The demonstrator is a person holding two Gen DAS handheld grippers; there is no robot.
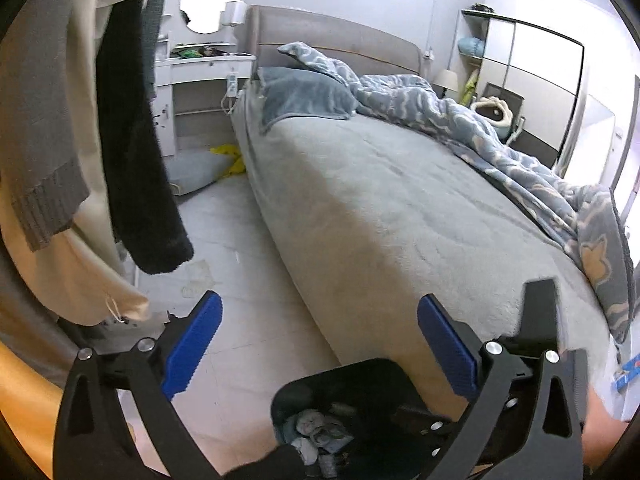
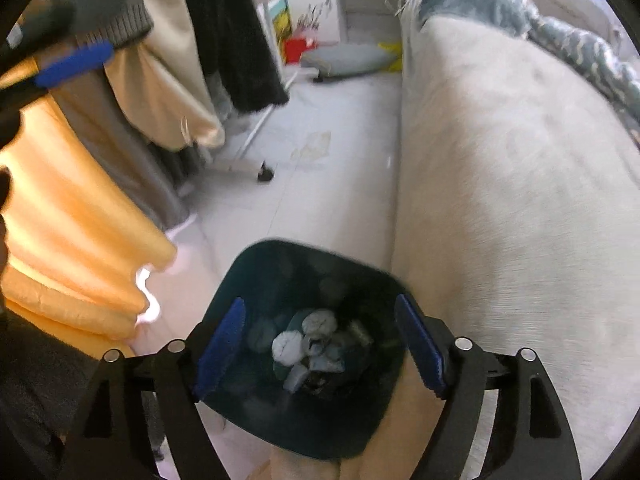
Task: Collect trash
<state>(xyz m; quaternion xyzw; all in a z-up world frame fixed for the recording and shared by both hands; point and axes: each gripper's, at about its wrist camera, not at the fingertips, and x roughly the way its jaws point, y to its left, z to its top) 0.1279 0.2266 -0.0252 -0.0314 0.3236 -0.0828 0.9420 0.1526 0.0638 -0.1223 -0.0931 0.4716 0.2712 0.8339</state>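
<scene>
Right gripper (image 2: 320, 344): jaws apart, nothing between the blue pads (image 2: 222, 344). It points down into the dark trash bin (image 2: 256, 272), which sits directly below and between the fingers. The bin stands on the pale tiled floor (image 2: 320, 184), just beside the edge of the bed (image 2: 500, 200). Crumpled white and grey trash (image 2: 308, 344) lies in the bottom of the bin.

Left gripper (image 1: 320, 344): jaws wide apart, empty. It aims toward the bed (image 1: 380, 200) and floor (image 1: 248, 312); the bin (image 1: 348, 384) shows low in that view, between the fingers and close to the camera, with the trash (image 1: 316, 428) visible inside.

Hanging clothes (image 1: 132, 140) sit left of both grippers. One left-gripper pad (image 2: 76, 65) shows at upper left in the right wrist view, well apart from the bin.
</scene>
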